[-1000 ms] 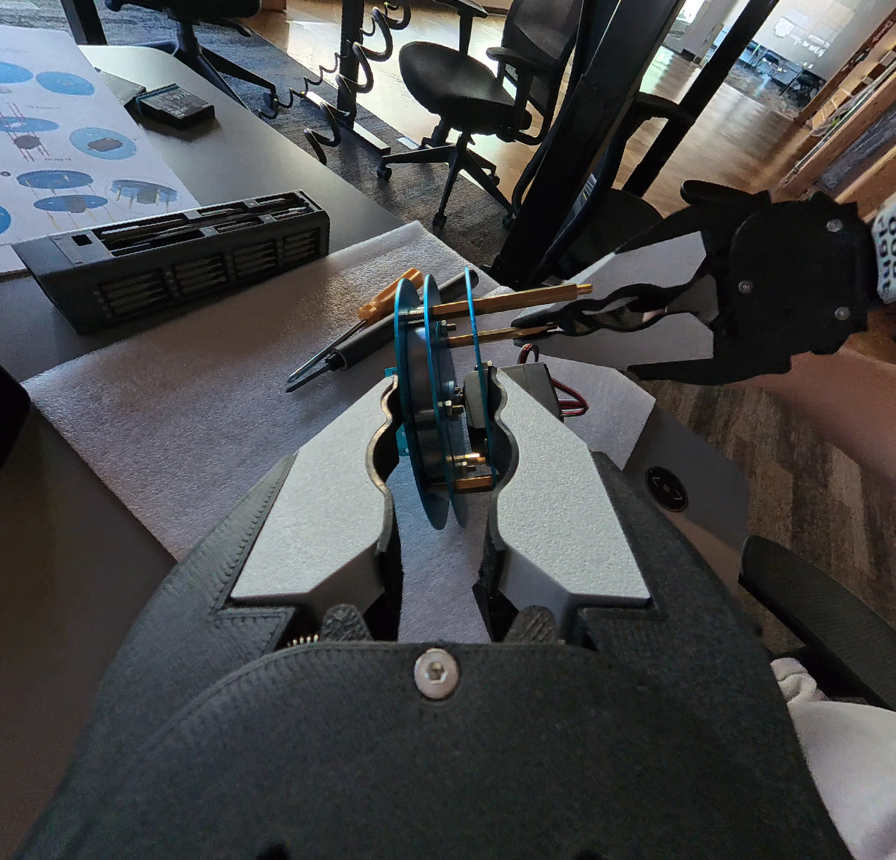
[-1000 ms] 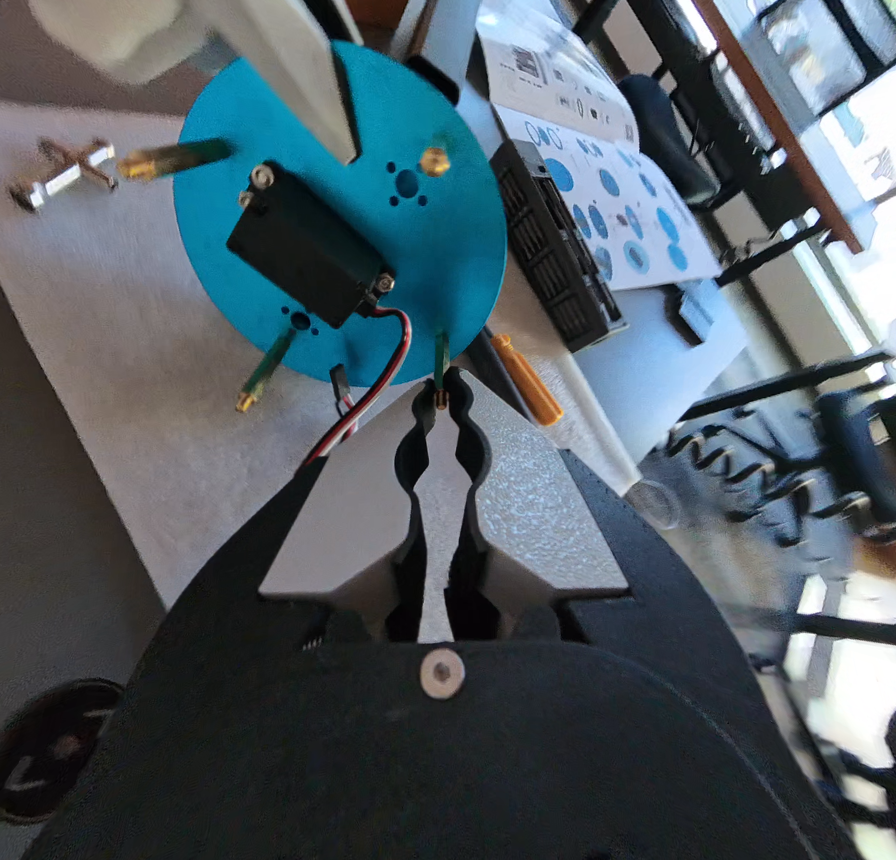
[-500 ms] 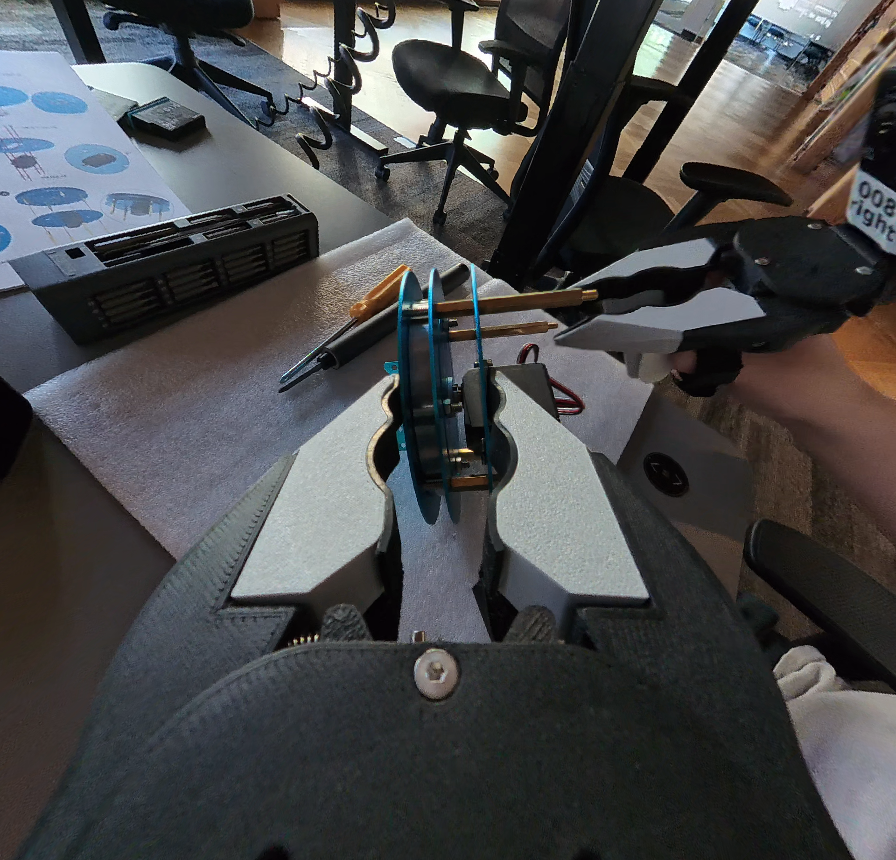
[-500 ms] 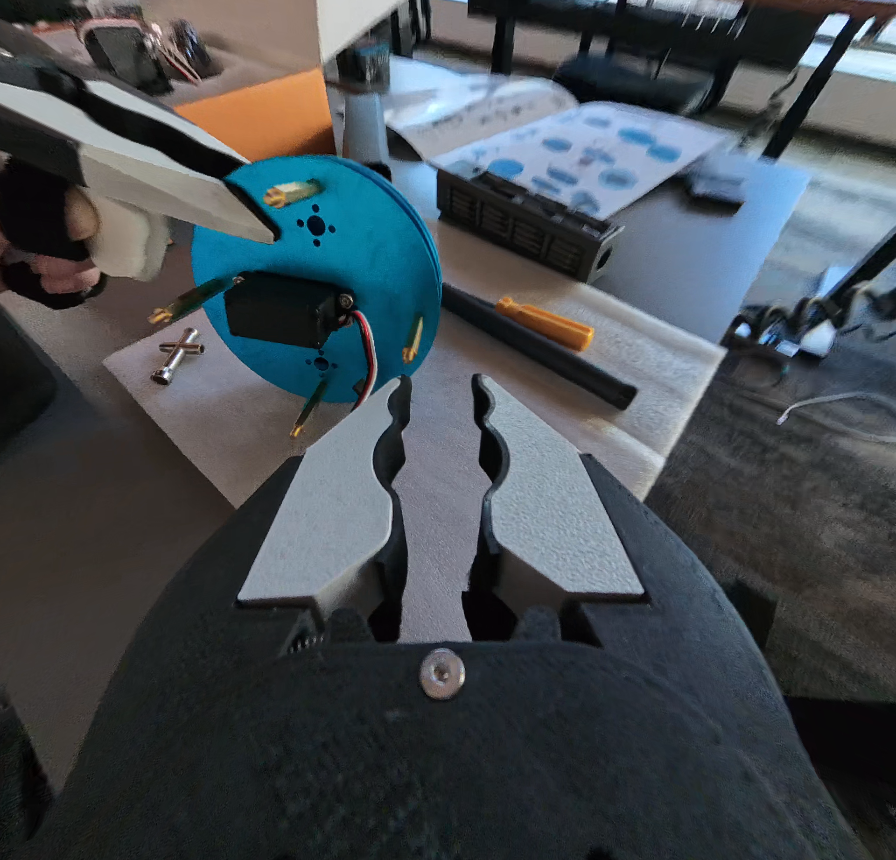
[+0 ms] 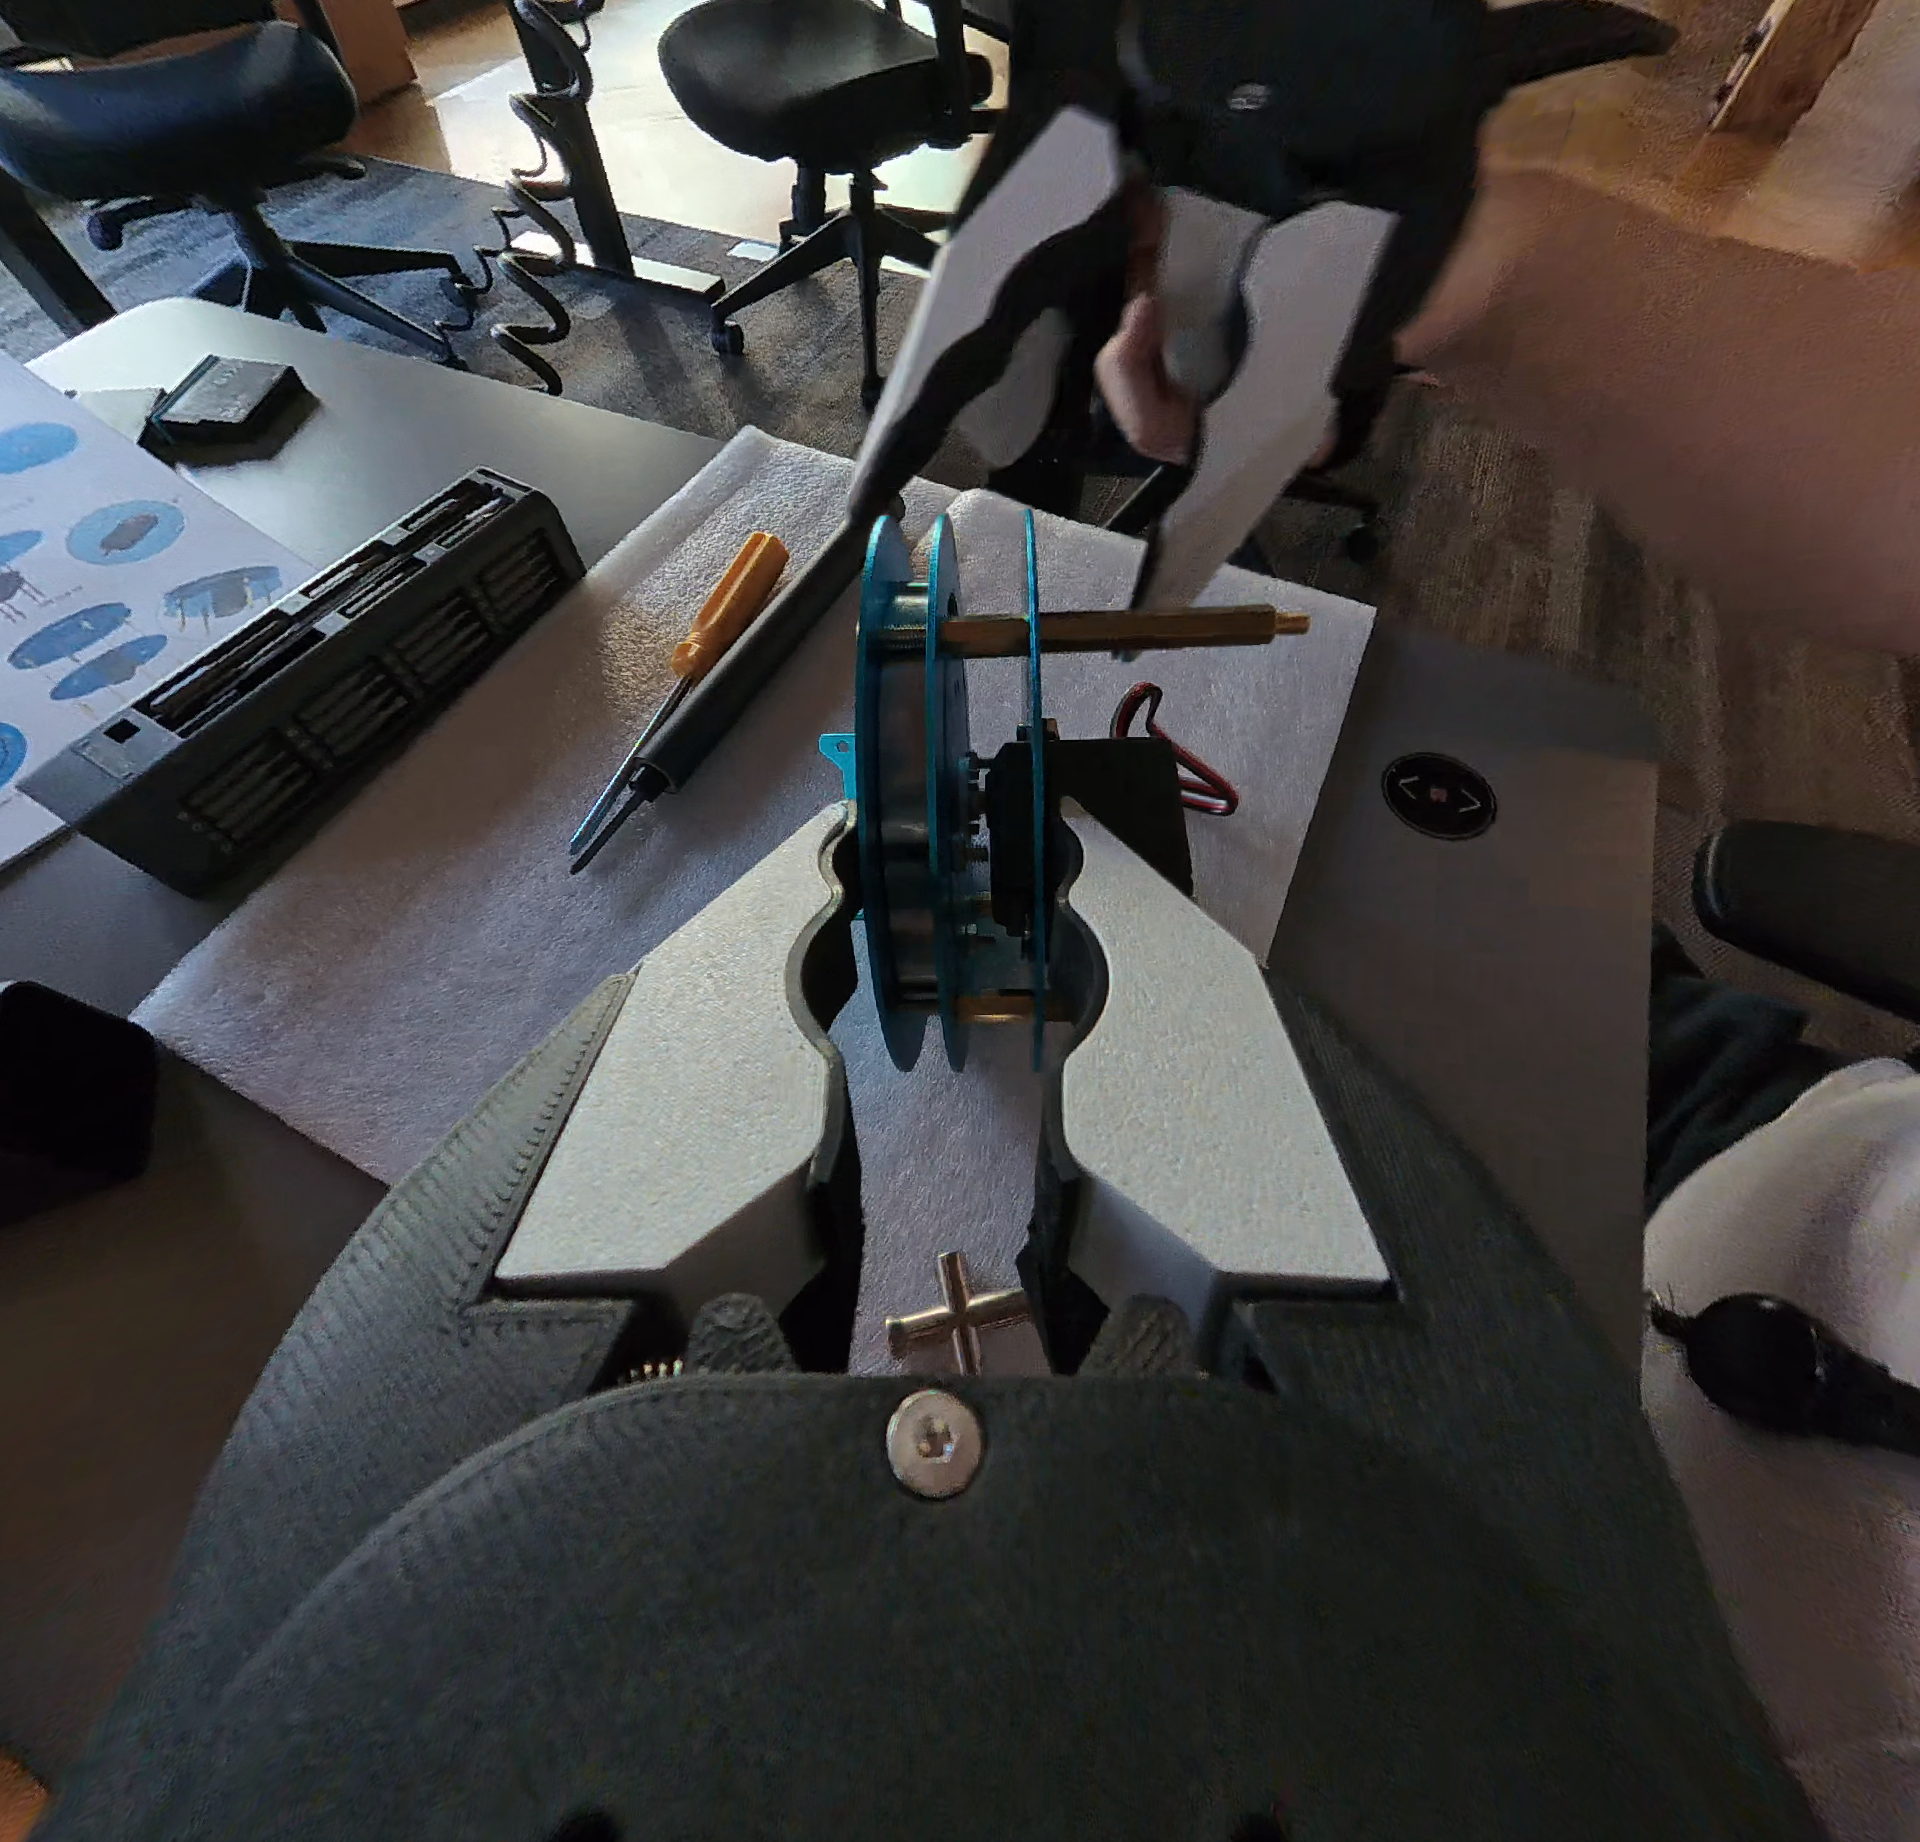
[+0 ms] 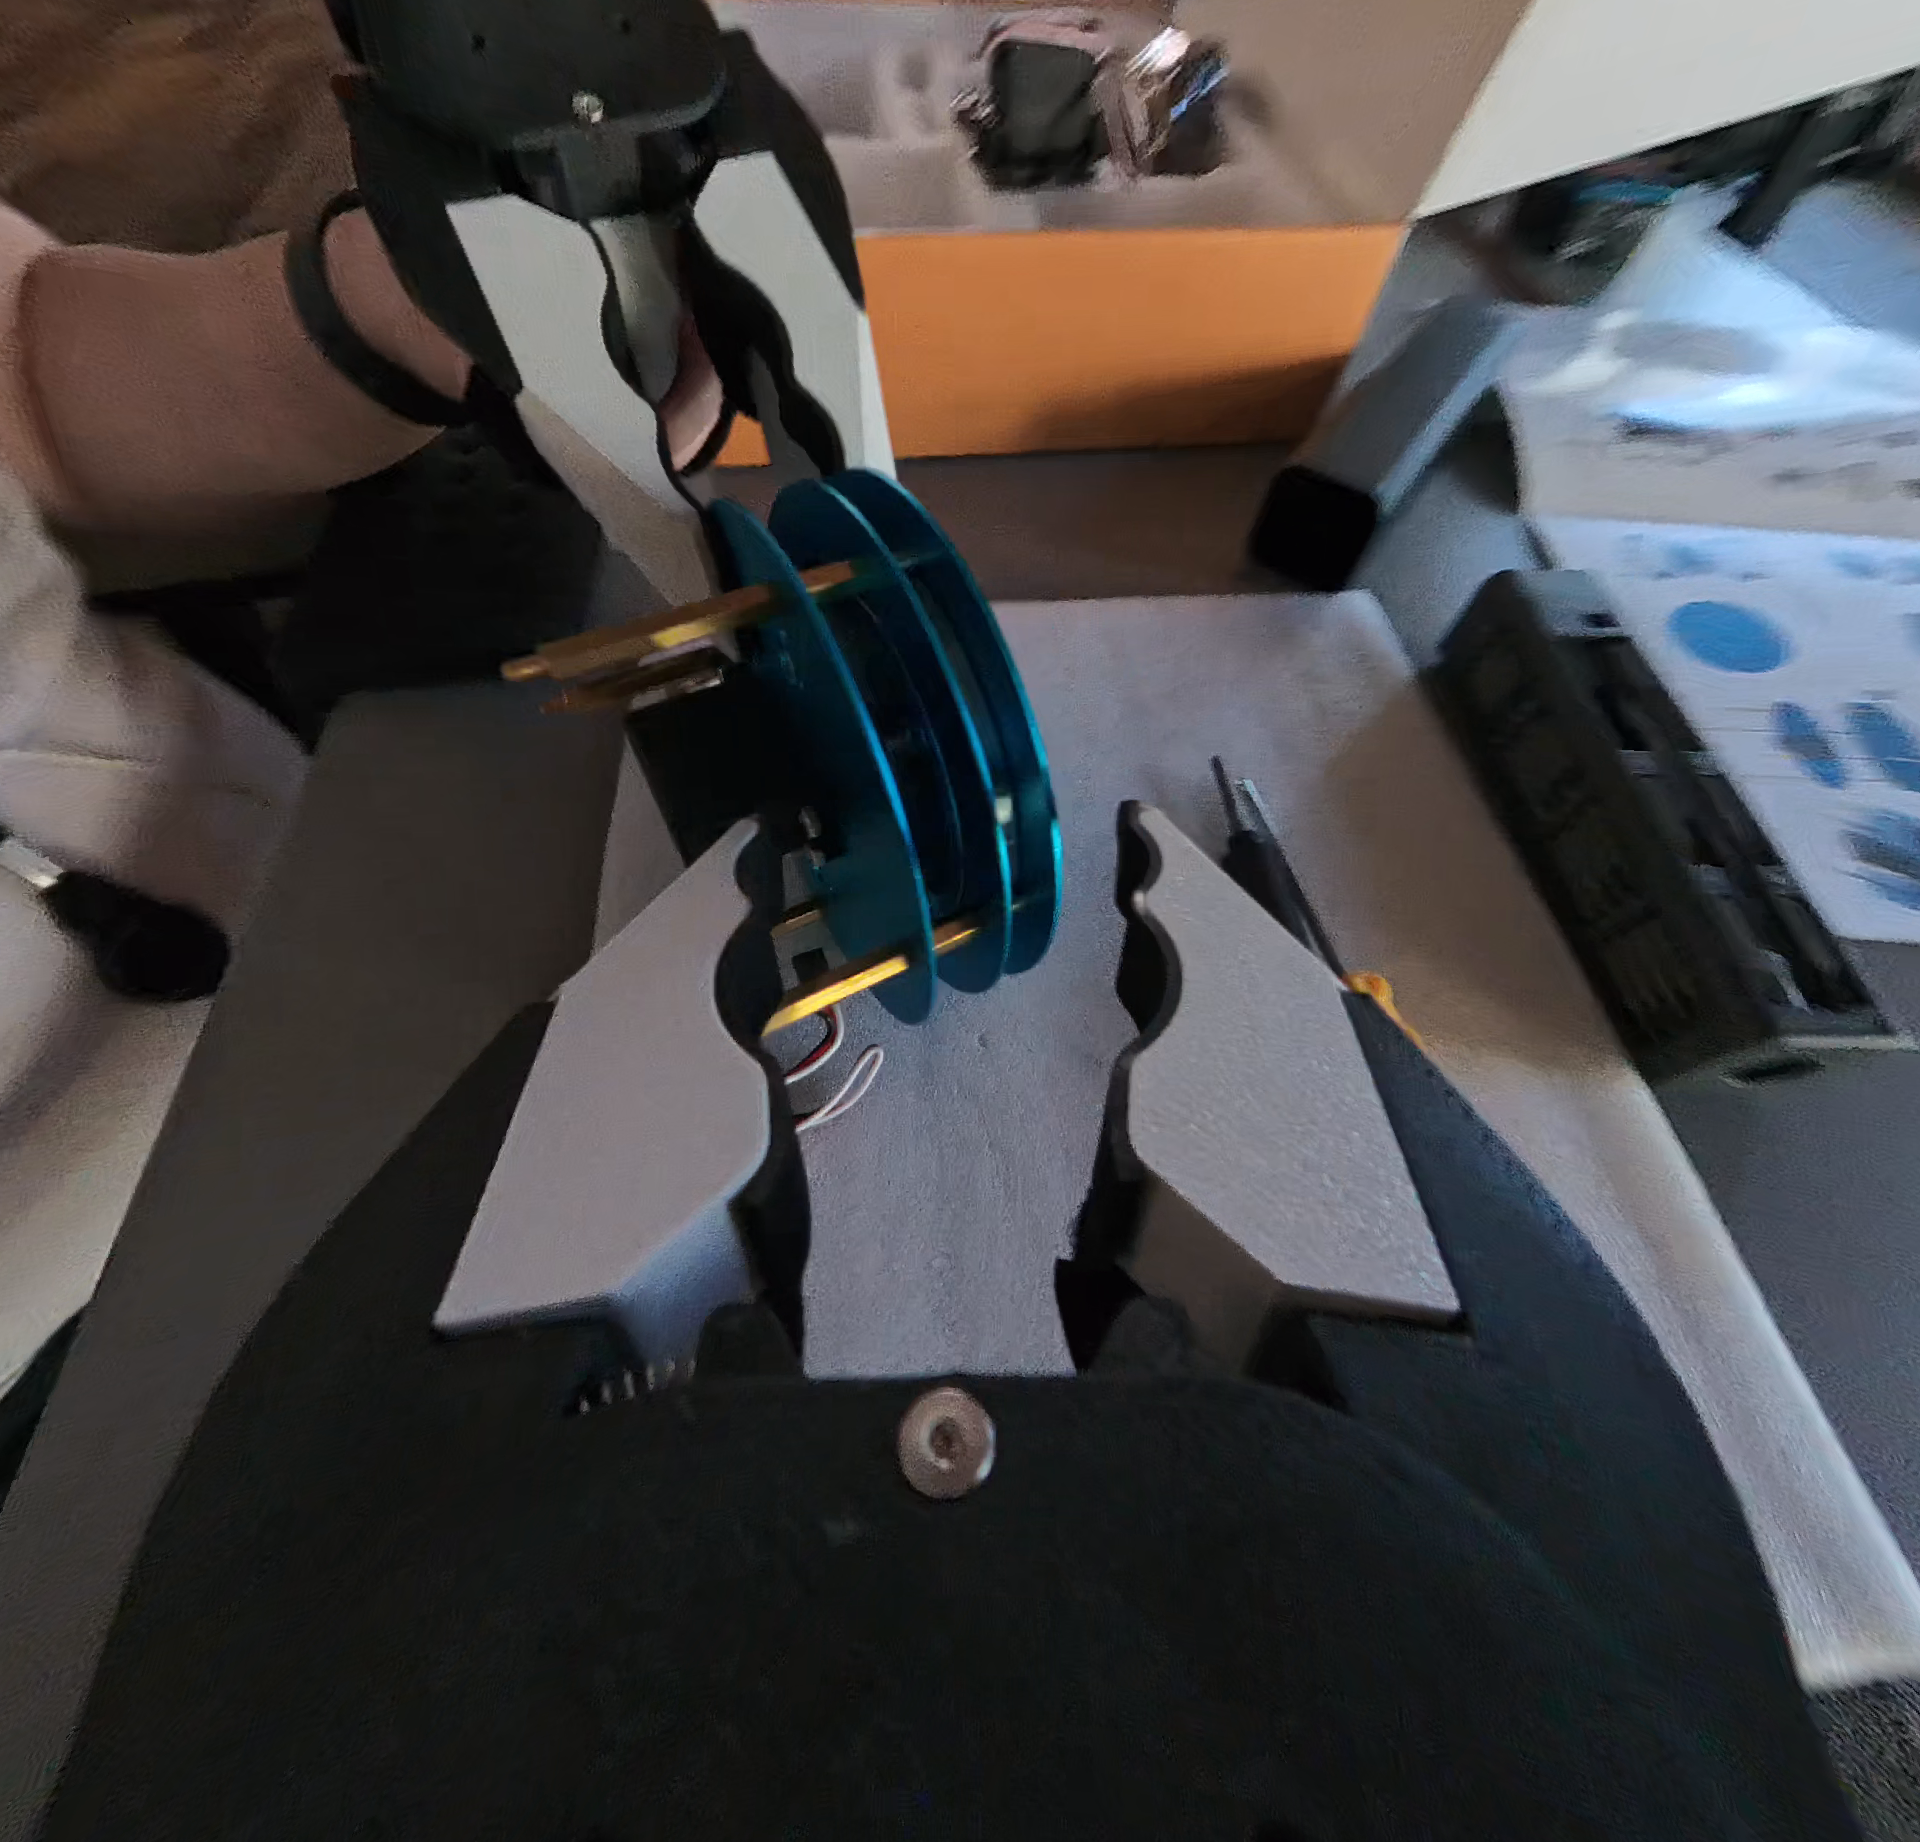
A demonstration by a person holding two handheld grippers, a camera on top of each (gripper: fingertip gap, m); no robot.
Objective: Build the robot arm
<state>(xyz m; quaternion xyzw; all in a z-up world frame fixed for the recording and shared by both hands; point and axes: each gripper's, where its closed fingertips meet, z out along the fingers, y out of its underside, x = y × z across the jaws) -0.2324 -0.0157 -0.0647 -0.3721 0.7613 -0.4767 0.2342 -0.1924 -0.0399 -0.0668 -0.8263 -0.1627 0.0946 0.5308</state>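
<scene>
My left gripper [image 5: 956,857] is shut on a blue disc assembly [image 5: 914,753], which stands on edge over a white foam mat [image 5: 468,940]. The assembly is three blue discs joined by brass standoffs [image 5: 1143,629], with a black servo [image 5: 1101,805] and red-white wires. My right gripper [image 5: 1013,556] is open and hangs just above the assembly's top, one fingertip by the left disc and the other by the long standoff. In the right wrist view the right gripper [image 6: 940,836] is open around the lower edge of the assembly [image 6: 914,753], opposite the left gripper [image 6: 764,483].
An orange-handled screwdriver [image 5: 717,608] and a black driver [image 5: 748,670] lie on the mat behind the assembly. A silver cross wrench [image 5: 956,1325] lies near my left gripper's base. A black bit case [image 5: 312,691] and a printed sheet [image 5: 62,566] are to the left. An orange box [image 6: 1091,338] stands behind. There is about 6 centimeters between the tips of the two grippers. To the black driver [image 5: 748,670]: right tips about 9 centimeters, left tips about 15 centimeters.
My right gripper let go of a standoff tip, opened wide, and swung from the assembly's right side to above it. My left gripper kept its hold.
</scene>
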